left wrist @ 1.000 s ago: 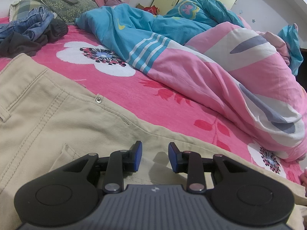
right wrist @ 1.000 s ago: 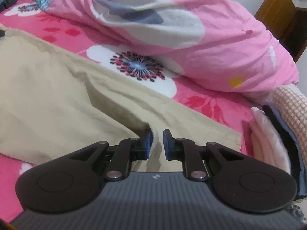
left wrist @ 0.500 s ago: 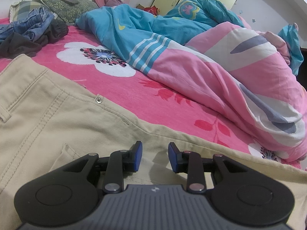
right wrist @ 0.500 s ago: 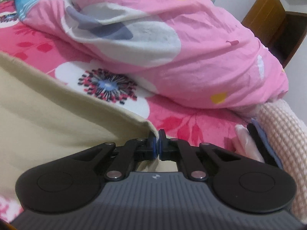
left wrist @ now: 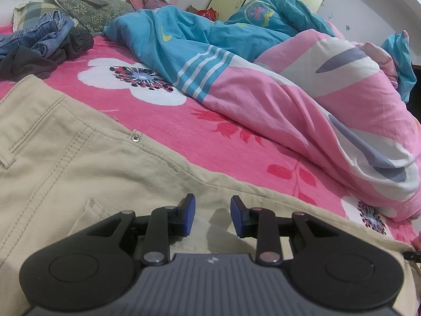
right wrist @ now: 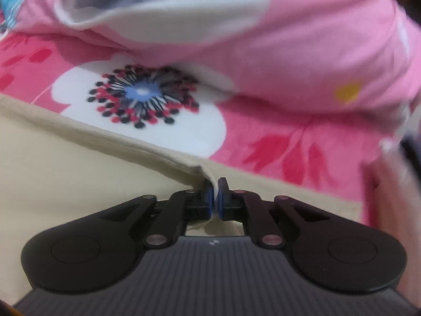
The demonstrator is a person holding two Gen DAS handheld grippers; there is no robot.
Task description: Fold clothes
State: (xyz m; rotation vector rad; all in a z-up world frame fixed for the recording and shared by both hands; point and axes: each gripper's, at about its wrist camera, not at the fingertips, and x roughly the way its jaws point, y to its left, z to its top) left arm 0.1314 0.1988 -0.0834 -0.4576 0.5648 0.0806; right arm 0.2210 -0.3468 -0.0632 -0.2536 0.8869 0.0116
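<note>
Beige trousers [left wrist: 65, 163] lie flat on the pink floral bed sheet [left wrist: 210, 137], waistband and pocket rivet to the left. My left gripper [left wrist: 212, 216] rests low over the seat of the trousers, its blue pads apart with nothing between them. In the right wrist view, my right gripper [right wrist: 216, 200] has the edge of the beige trouser leg [right wrist: 65, 173] pinched between its pads. A fold of cloth rises into the grip, and the jaws are opening slightly around it. That view is blurred by motion.
A bunched pink and blue duvet [left wrist: 289, 100] fills the far side of the bed and looms close ahead in the right wrist view [right wrist: 263, 39]. Jeans and dark clothes [left wrist: 39, 44] are piled at the far left by pillows [left wrist: 92, 10]. Blurred pale clothes [right wrist: 389, 173] sit at the right.
My right gripper closed on the trouser leg's edge and carried it sideways along the bed, nearer the duvet. In the left view the leg now lies stretched out. The left gripper stayed put.
</note>
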